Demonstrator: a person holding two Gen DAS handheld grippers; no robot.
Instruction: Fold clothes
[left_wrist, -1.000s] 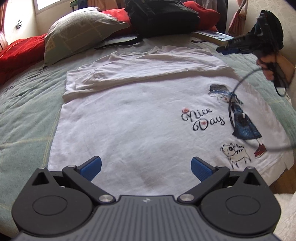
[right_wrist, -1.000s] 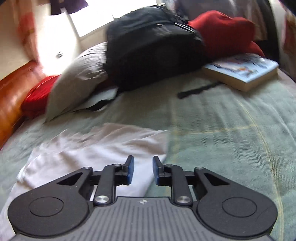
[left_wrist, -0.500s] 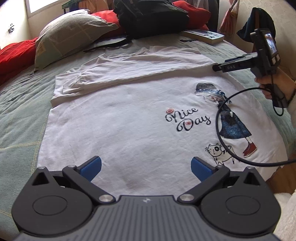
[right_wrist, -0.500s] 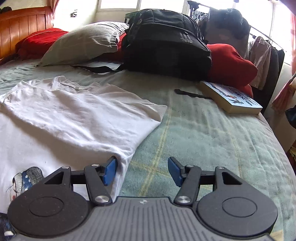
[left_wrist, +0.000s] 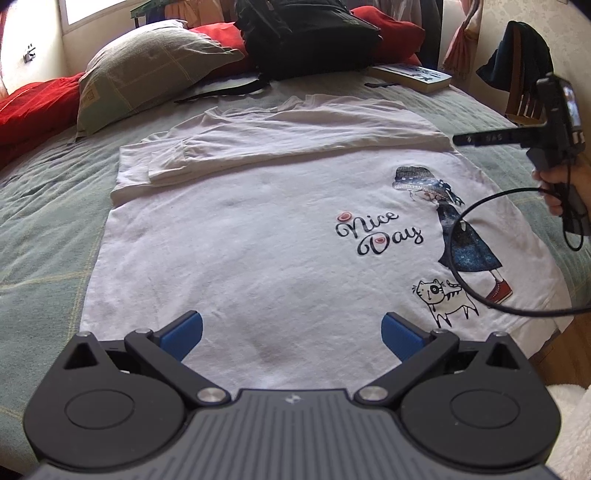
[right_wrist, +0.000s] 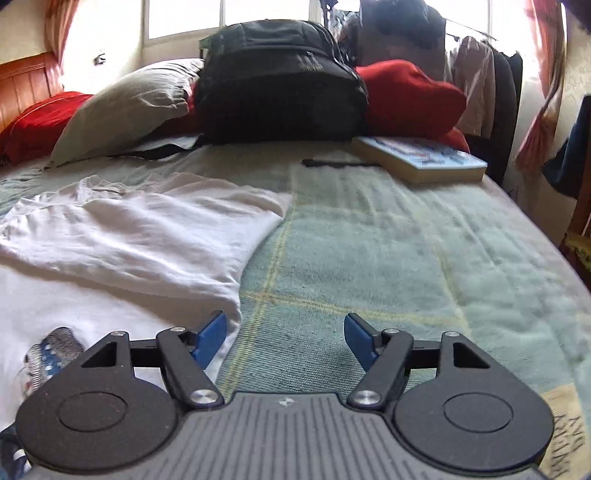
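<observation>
White tee (left_wrist: 258, 236) lies flat, print up, on the green blanket (right_wrist: 388, 240), far strip already folded over onto the body, so one side fold is in place and the near side still lies single. My left gripper (left_wrist: 291, 328) hangs over the near hem, jaws wide, nothing held, I judge lined up to pinch that edge. My right gripper (right_wrist: 282, 332) sits at the tee's right edge by the folded strip's corner, jaws wide too, empty, left pad (right_wrist: 210, 338) over cloth, right pad over blanket, probably straddling the edge for a grab. Left view gives the whole tee, "Nice Day" print (left_wrist: 376, 236), and the right gripper (left_wrist: 476, 138) from outside with the hand (left_wrist: 561, 184) and cable. Right view misses most of that but shows the fold's layered corner close up, plus book (right_wrist: 421, 158), backpack (right_wrist: 280, 81) and pillow (right_wrist: 125, 107) at the bed's head, well apart from the tee.
</observation>
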